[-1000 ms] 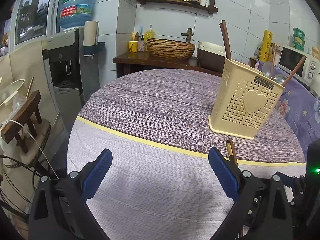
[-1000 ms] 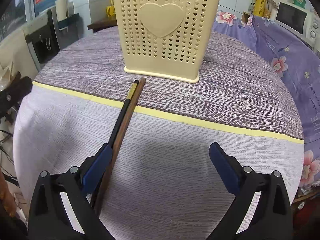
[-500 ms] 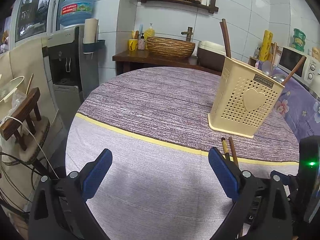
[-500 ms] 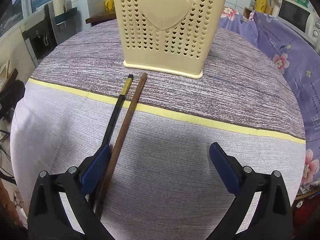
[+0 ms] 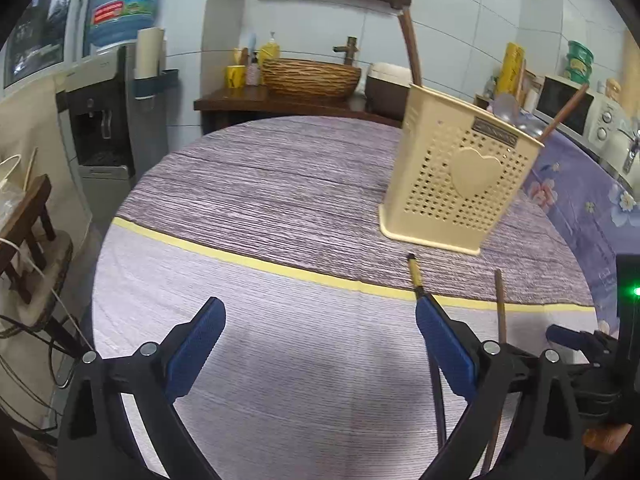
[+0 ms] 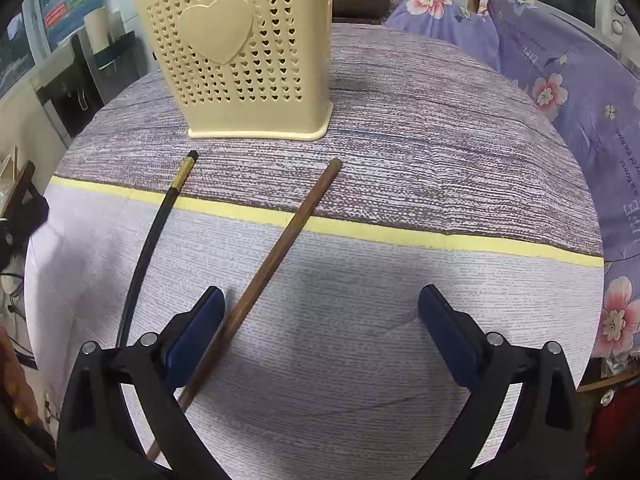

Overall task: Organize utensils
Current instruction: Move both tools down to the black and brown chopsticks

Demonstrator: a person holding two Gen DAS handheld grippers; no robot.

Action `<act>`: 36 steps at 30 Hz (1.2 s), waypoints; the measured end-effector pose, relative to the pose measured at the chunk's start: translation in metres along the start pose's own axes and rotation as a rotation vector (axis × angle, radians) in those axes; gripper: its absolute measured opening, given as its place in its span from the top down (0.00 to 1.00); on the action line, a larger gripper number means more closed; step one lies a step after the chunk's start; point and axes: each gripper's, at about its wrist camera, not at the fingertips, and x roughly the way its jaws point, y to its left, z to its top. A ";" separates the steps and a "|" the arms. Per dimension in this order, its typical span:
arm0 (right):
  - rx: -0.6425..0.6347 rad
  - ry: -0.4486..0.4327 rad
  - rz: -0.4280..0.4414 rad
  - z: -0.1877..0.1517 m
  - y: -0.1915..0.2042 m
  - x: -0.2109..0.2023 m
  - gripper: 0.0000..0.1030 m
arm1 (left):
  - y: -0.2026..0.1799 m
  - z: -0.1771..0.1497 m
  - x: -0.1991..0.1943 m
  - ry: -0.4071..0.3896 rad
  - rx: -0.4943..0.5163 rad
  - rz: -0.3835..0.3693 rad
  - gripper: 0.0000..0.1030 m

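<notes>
A cream perforated utensil holder (image 5: 460, 184) with a heart on its side stands on the round table and holds several utensils; it shows close up in the right wrist view (image 6: 244, 52). A black chopstick with a gold end (image 6: 152, 236) and a brown wooden chopstick (image 6: 276, 248) lie on the cloth in front of it, splayed apart. Both show in the left wrist view, black (image 5: 416, 276) and brown (image 5: 500, 304). My right gripper (image 6: 320, 332) is open above the cloth, its left finger (image 6: 196, 336) beside the brown chopstick. My left gripper (image 5: 320, 348) is open and empty.
The table wears a striped purple cloth with a yellow band (image 5: 240, 260). A flowered purple cover (image 6: 560, 60) lies at the right. A water dispenser (image 5: 100, 120), a wooden stool (image 5: 28, 216) and a counter with a woven basket (image 5: 312, 76) stand beyond the table's far and left edges.
The two chopsticks, side by side a second ago, have spread apart. The right gripper has swung right, so the brown chopstick now lies between its fingers. The left gripper has drawn back slightly.
</notes>
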 end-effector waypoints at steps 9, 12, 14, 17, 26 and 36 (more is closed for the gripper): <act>-0.047 -0.002 -0.012 -0.001 0.019 -0.009 0.08 | 0.001 -0.002 0.003 0.022 -0.014 -0.008 0.13; -0.128 0.012 -0.039 -0.015 0.034 -0.019 0.08 | 0.003 -0.002 0.000 0.016 -0.021 -0.008 0.13; -0.170 0.027 -0.057 -0.027 0.043 -0.023 0.08 | 0.003 -0.002 -0.001 0.013 -0.019 -0.009 0.13; -0.207 0.052 -0.049 -0.042 0.050 -0.027 0.08 | 0.001 -0.002 -0.002 0.015 -0.018 -0.018 0.13; -0.286 0.089 -0.164 -0.055 0.021 -0.047 0.08 | -0.005 -0.004 -0.001 0.027 0.000 -0.029 0.13; -0.209 0.025 0.063 -0.038 -0.002 -0.043 0.08 | -0.014 -0.007 0.001 0.041 0.020 -0.037 0.13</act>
